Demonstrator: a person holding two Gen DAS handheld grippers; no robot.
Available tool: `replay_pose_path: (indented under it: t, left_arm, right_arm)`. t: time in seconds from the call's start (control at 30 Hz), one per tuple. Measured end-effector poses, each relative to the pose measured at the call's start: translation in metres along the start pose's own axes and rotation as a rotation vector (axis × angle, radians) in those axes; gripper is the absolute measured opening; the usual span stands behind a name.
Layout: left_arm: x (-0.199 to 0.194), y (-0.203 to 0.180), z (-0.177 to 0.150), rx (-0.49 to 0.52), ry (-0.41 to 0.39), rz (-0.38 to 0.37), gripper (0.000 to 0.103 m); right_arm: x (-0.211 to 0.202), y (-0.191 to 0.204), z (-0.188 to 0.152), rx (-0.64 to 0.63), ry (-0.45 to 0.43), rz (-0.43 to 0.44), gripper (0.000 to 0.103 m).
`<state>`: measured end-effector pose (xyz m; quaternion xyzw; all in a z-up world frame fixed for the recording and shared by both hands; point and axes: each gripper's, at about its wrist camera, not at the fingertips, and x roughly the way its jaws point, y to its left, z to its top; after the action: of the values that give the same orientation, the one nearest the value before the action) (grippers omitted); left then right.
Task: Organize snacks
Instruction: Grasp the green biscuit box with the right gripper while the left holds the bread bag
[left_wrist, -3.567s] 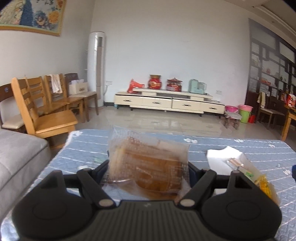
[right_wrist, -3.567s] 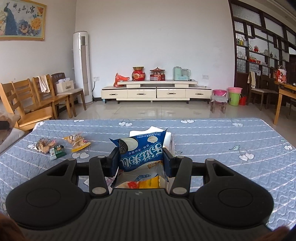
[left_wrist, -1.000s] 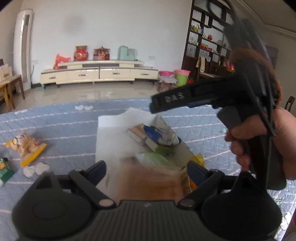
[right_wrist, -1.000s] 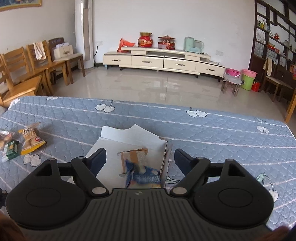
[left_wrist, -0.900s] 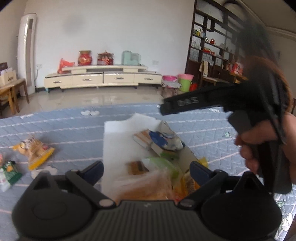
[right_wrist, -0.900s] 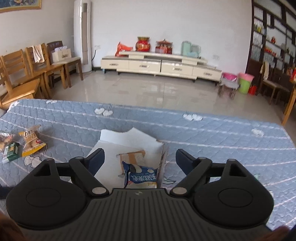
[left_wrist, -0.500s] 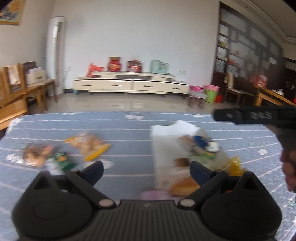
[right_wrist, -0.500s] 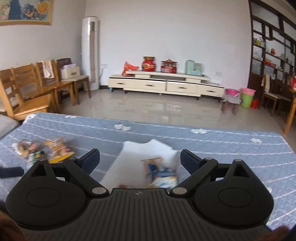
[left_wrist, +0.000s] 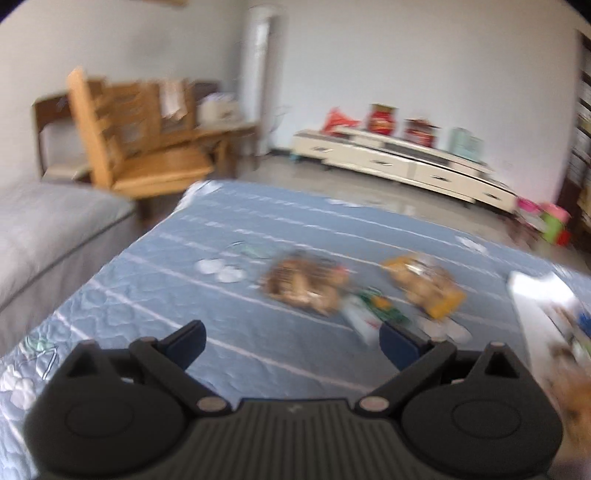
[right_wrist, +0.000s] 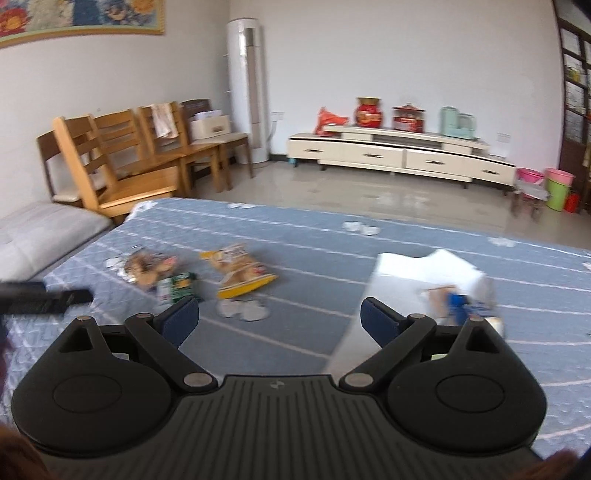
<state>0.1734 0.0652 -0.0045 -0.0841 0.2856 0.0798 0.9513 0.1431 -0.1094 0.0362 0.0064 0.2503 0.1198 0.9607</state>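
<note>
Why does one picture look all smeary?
Left wrist view: motion blur smears everything, so the snack packets on the blue quilt look fuzzy. Right wrist view: sharper, packets readable, only the white box edge streaks. Both bend straight lines, being fisheye.

Three loose snack packets lie on the blue quilted cover (right_wrist: 332, 254): one clear packet of brown snacks (right_wrist: 147, 268), one small green-and-white packet (right_wrist: 176, 286) and one yellow-edged packet of pale biscuits (right_wrist: 242, 271). One white open box (right_wrist: 402, 273) sits apart to their right, with at least one blue packet (right_wrist: 460, 304) inside; its other contents are too blurred to count. Four wooden chairs (right_wrist: 110, 162) stand in a row by the wall. There is one tall white column air conditioner (right_wrist: 246, 90) and one long cream cabinet (right_wrist: 399, 157). Three plastic buckets (right_wrist: 554, 188) sit by the cabinet's far end: two pink, one green. Two black two-finger grippers are present, one per view: the left gripper (left_wrist: 291, 341) and the right gripper (right_wrist: 280, 317).
</note>
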Motion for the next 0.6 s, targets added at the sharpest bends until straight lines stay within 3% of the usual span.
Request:
replay_pose_path:
  t: [0.33, 0.47, 0.6]
  left_arm:
    - [0.107, -0.001, 0.051, -0.268, 0.125, 0.129, 0.102]
    - [0.146, -0.009, 0.059, -0.338, 0.201, 0.205, 0.102]
    - [0.171, -0.017, 0.051, -0.334, 0.27, 0.215, 0.102]
  right_arm:
    - [0.025, 0.024, -0.009, -0.058, 0.031, 0.079, 0.103]
    - [0.031, 0.025, -0.01, -0.068, 0.039, 0.088, 0.103]
    - [0.036, 0.027, -0.011, -0.072, 0.038, 0.106, 0.103]
